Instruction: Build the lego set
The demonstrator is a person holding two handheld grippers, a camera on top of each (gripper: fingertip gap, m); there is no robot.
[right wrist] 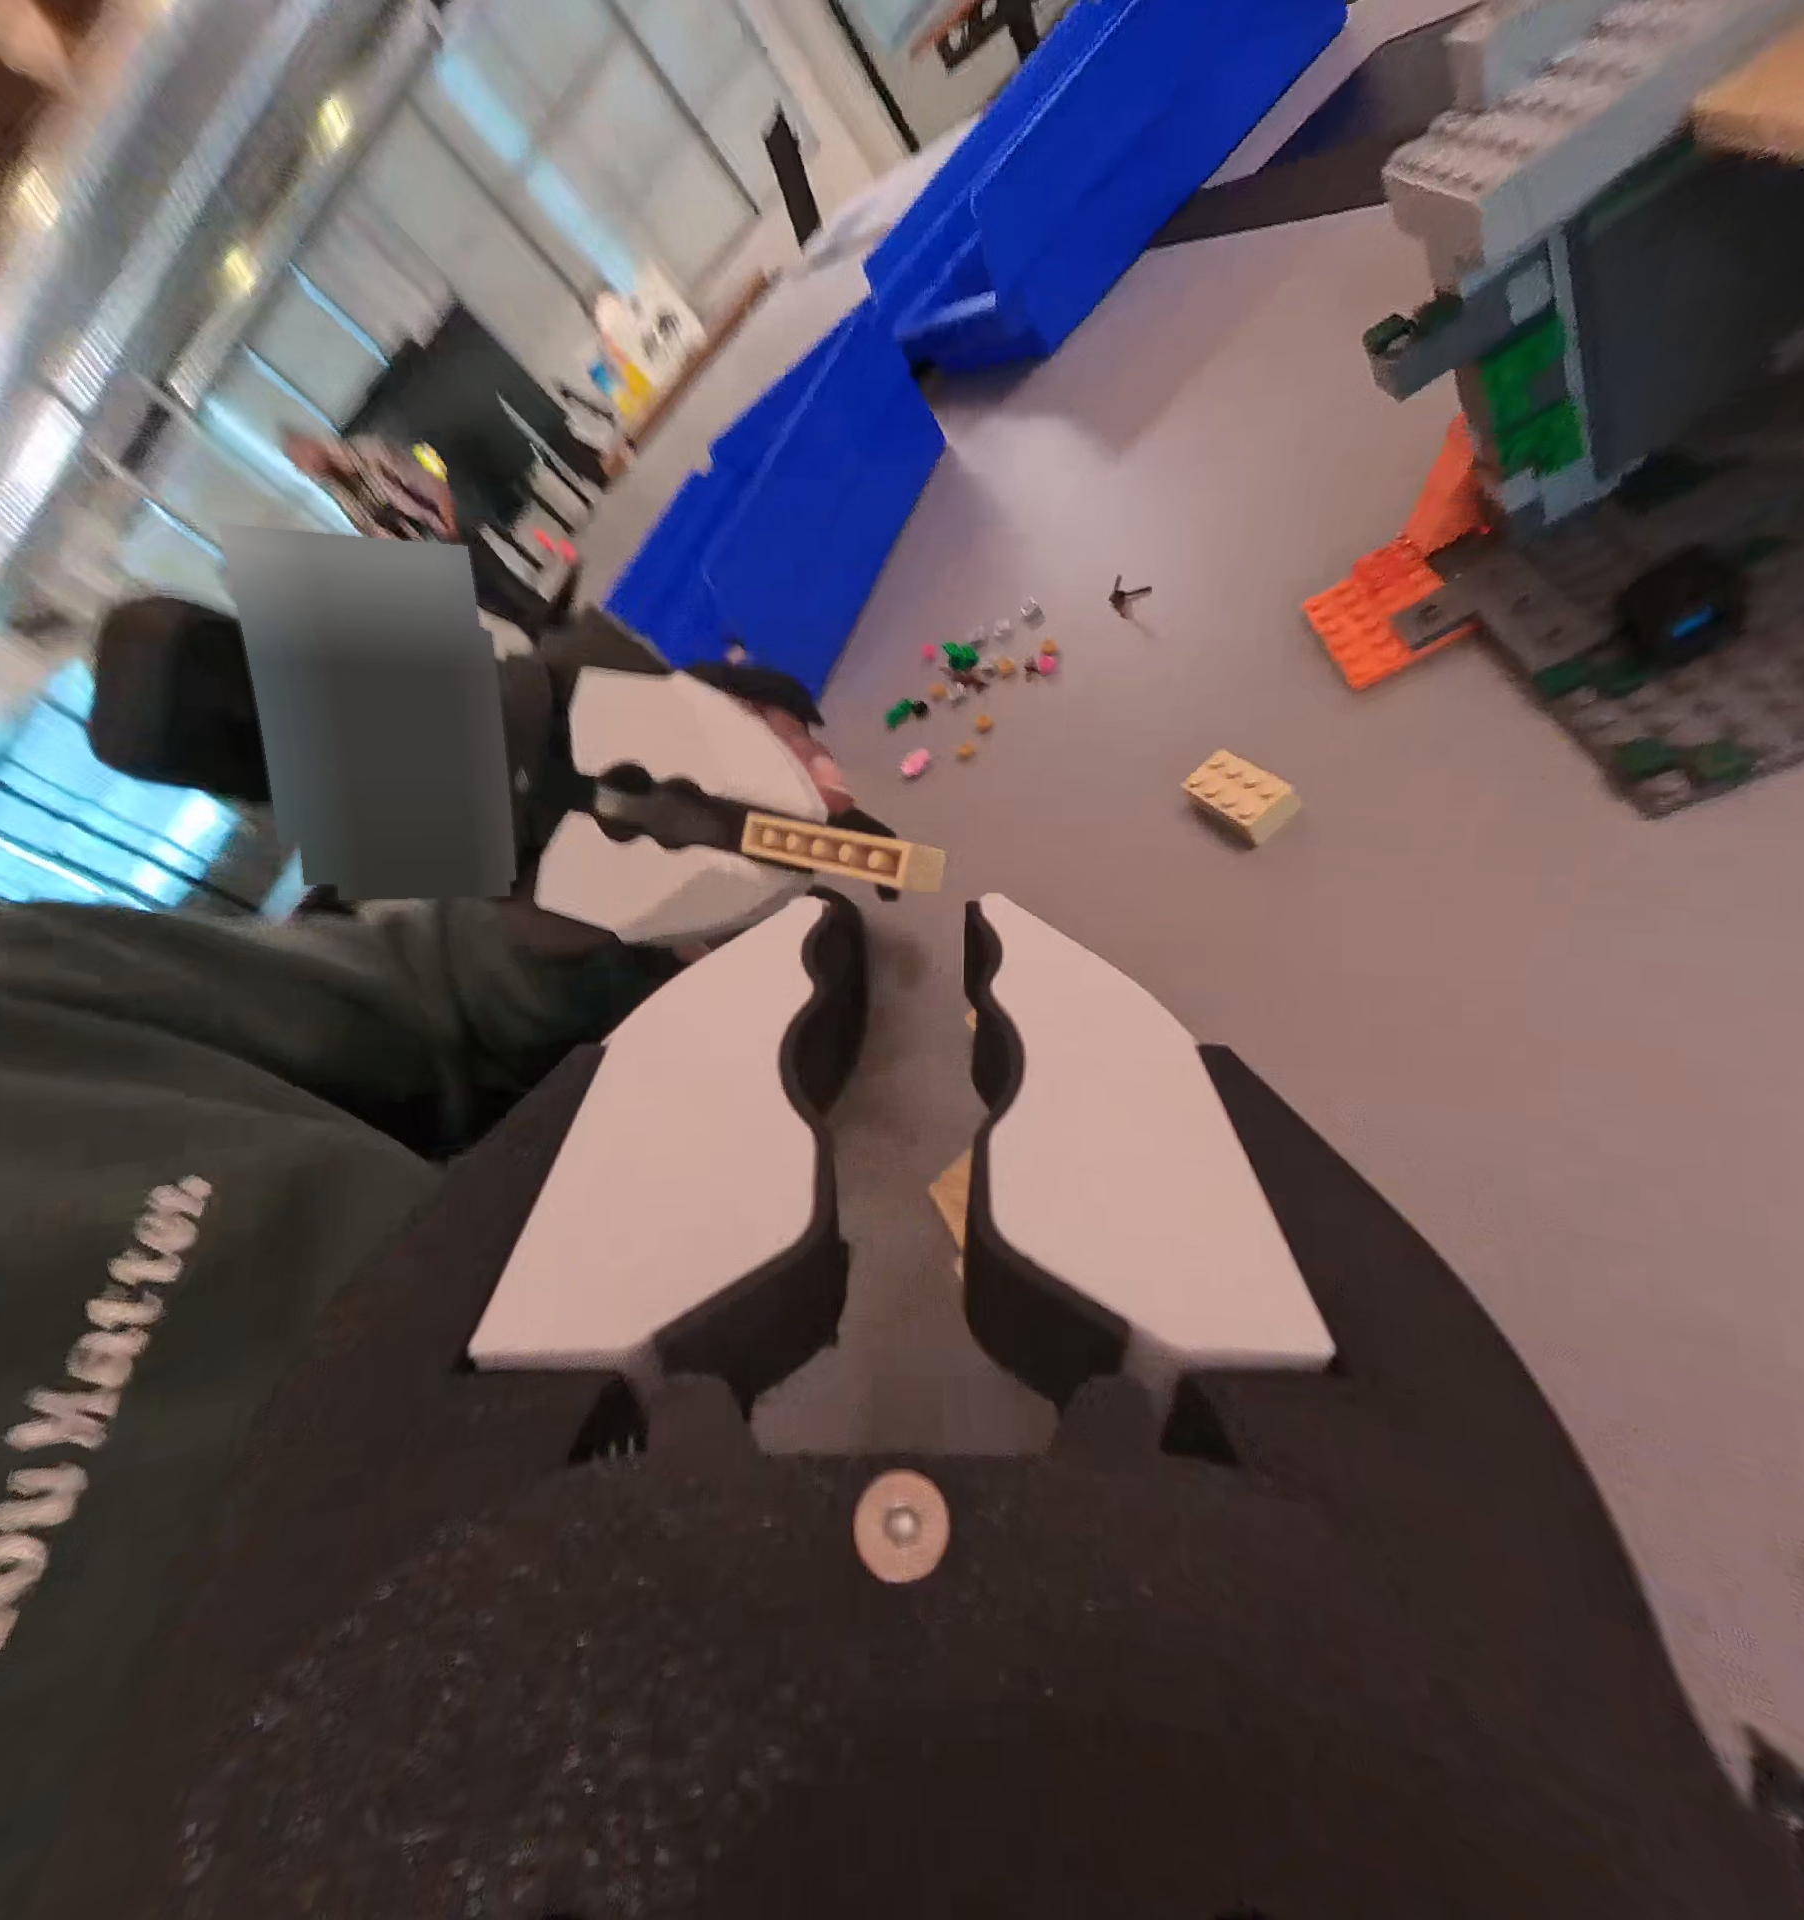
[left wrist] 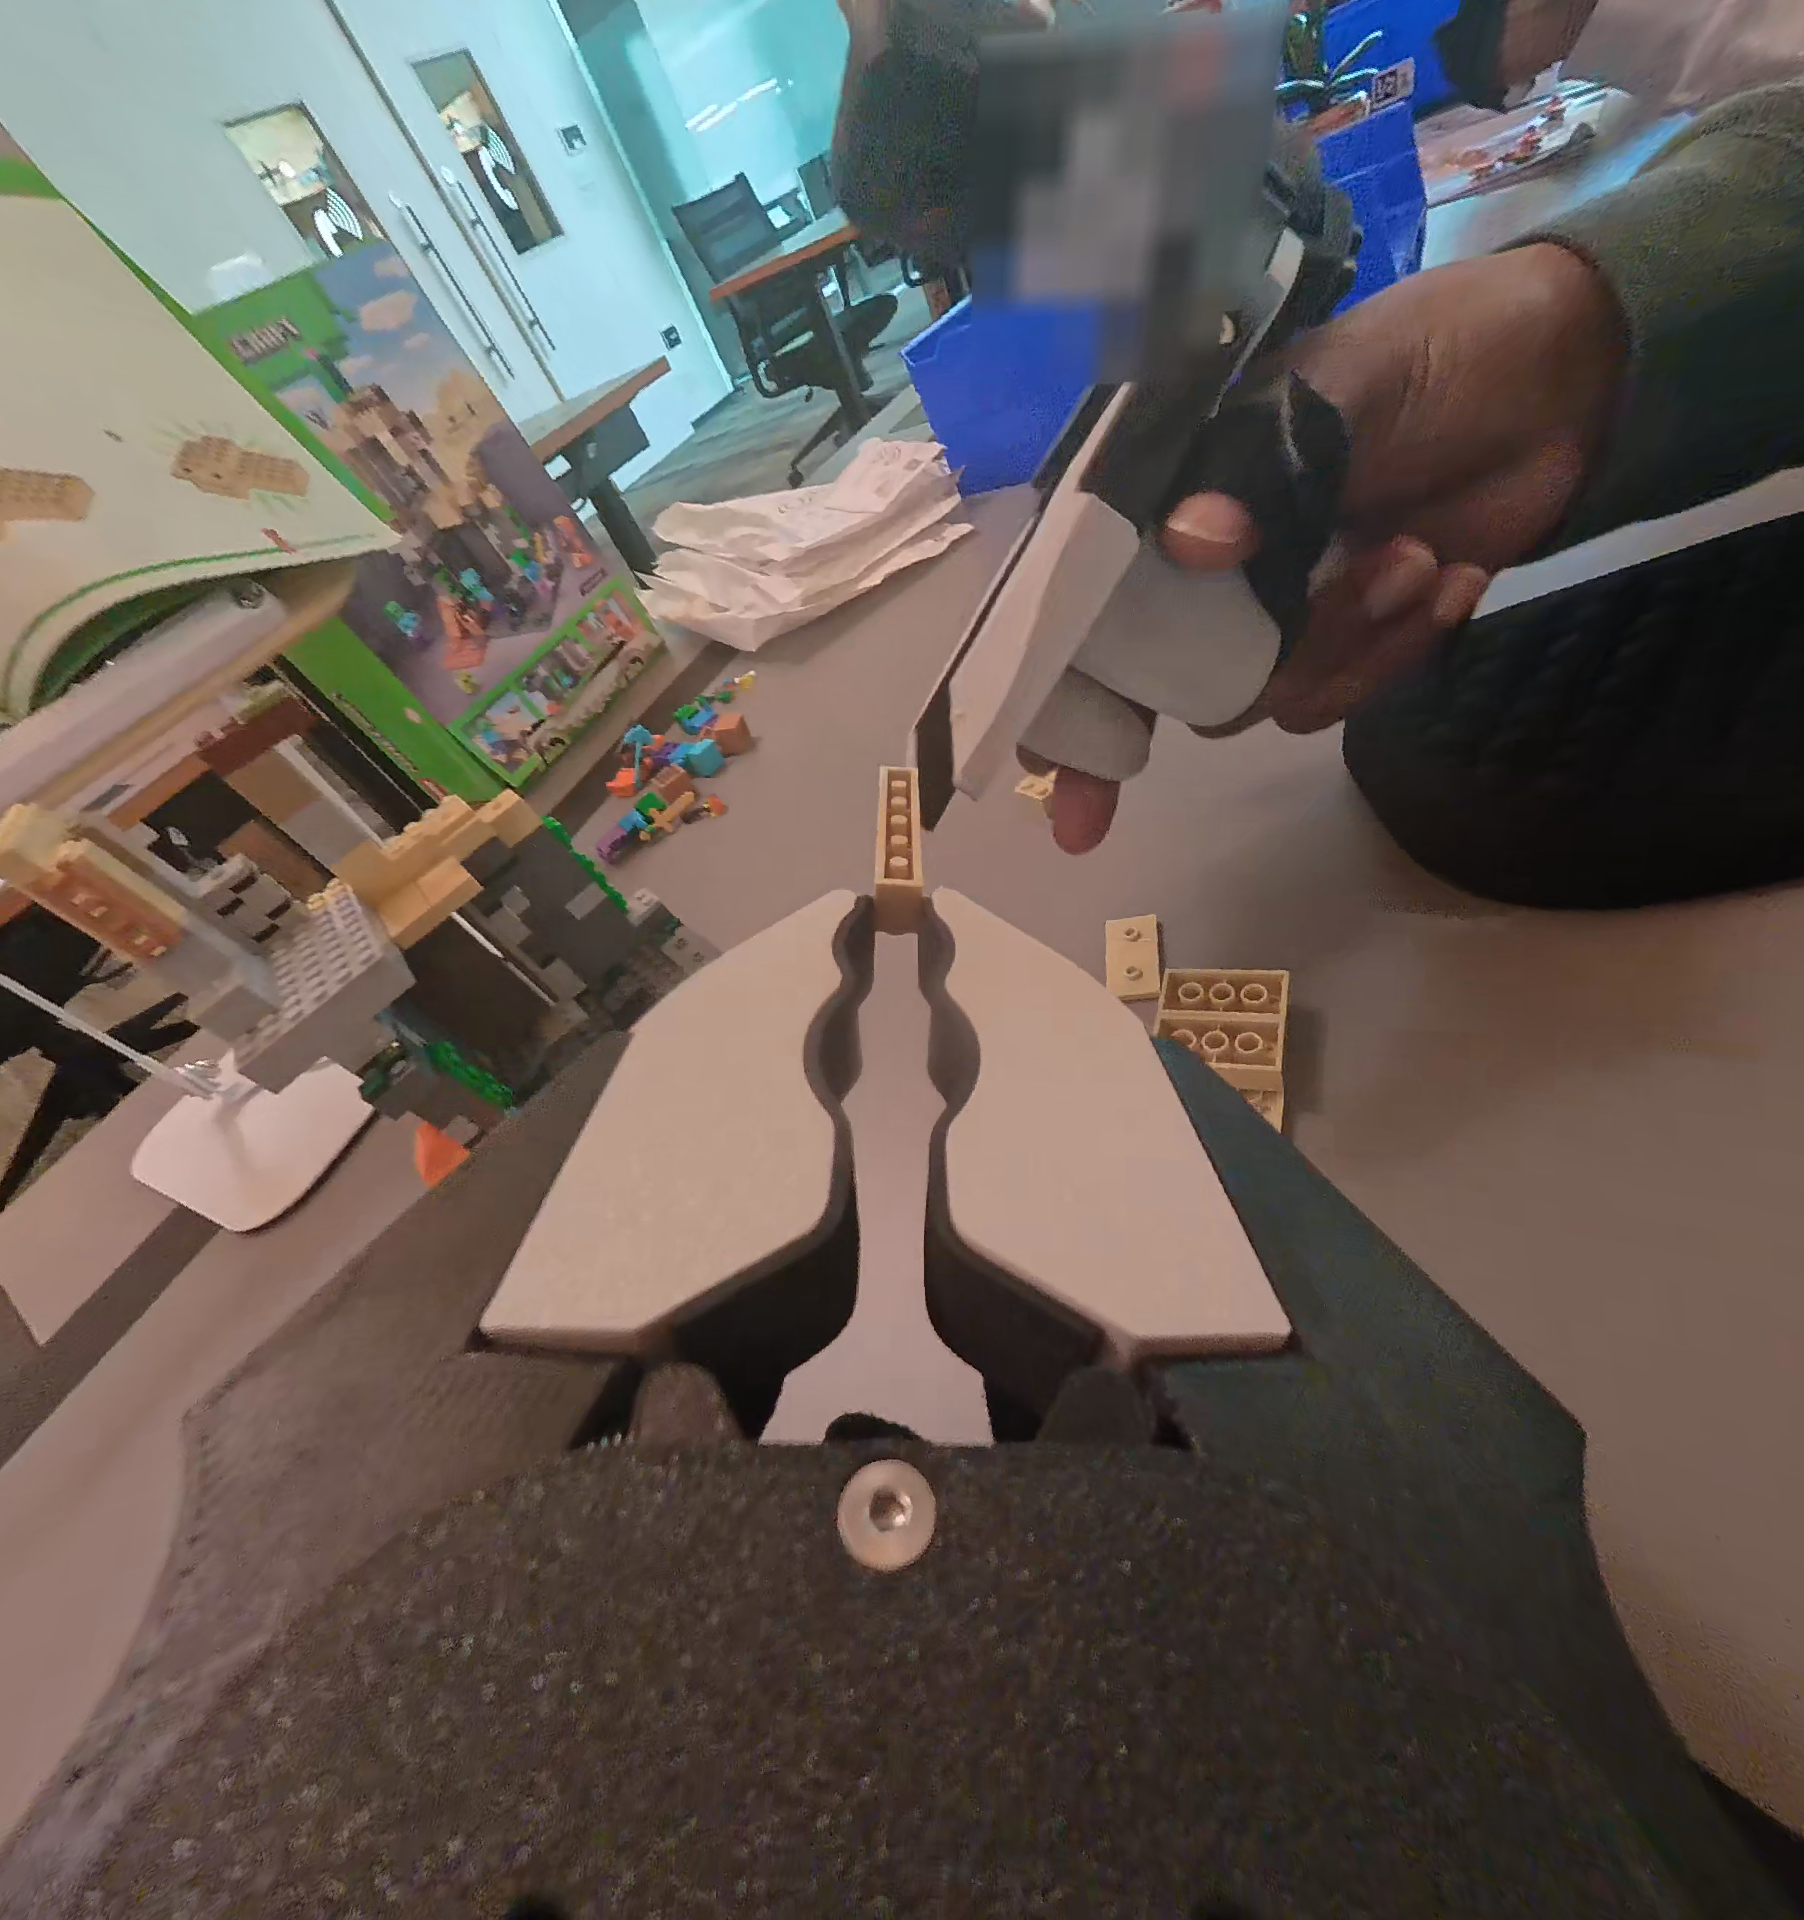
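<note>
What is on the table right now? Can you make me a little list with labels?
left gripper: shut on a long tan brick, held by one end
right gripper: open, empty, close to the long tan brick
loose tan bricks: lying studs down beside the left gripper
tan 2x4 brick: alone, studs up
grey lego building: partly built, orange part at its foot
small colourful pieces: scattered near the lego box
blue bins: at the table's far side

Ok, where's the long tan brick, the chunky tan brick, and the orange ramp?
long tan brick (left wrist: 899, 831), left wrist view, its hollow underside.
chunky tan brick (right wrist: 1241, 796), right wrist view, its studded top.
orange ramp (right wrist: 1381, 613), right wrist view, its sloped face.
</note>
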